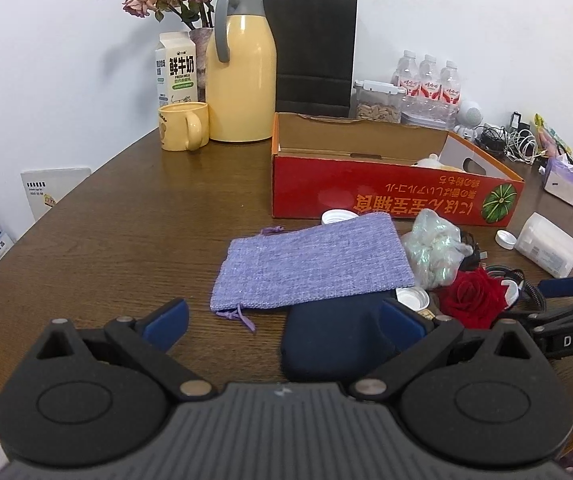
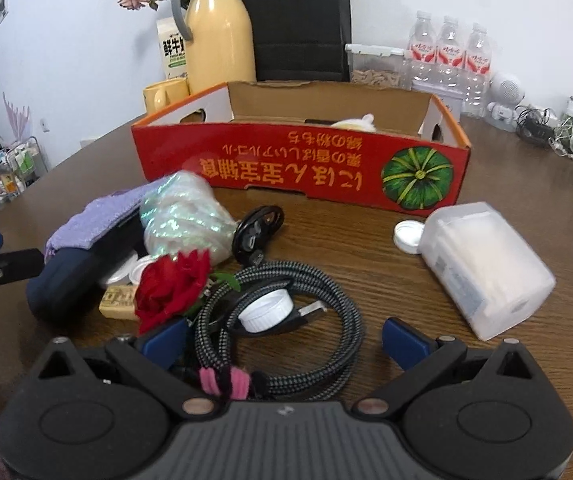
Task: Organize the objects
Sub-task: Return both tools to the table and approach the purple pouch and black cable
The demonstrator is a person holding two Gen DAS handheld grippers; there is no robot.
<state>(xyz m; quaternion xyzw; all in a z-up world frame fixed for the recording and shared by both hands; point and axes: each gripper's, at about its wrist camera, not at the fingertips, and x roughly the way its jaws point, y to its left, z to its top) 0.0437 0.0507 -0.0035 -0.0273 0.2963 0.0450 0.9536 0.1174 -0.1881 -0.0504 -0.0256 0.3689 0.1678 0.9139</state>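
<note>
Sorting had barely begun: the red cardboard box (image 2: 222,168) held one pale item (image 2: 356,122); the lilac woven pouch (image 1: 310,264), the red rose (image 2: 174,284) and the coiled braided cable (image 2: 286,312) lay outside; the left gripper (image 1: 282,320) and the right gripper (image 2: 284,340) both stood released, empty.

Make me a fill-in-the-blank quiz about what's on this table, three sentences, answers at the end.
1. The picture printed on the red box shows a green ____.
2. The white cap lies inside the coil of a braided ____.
3. The lilac pouch lies partly on top of a dark ____ pouch.
Both the left gripper and the right gripper are open.

Answers: pumpkin; cable; blue
</note>
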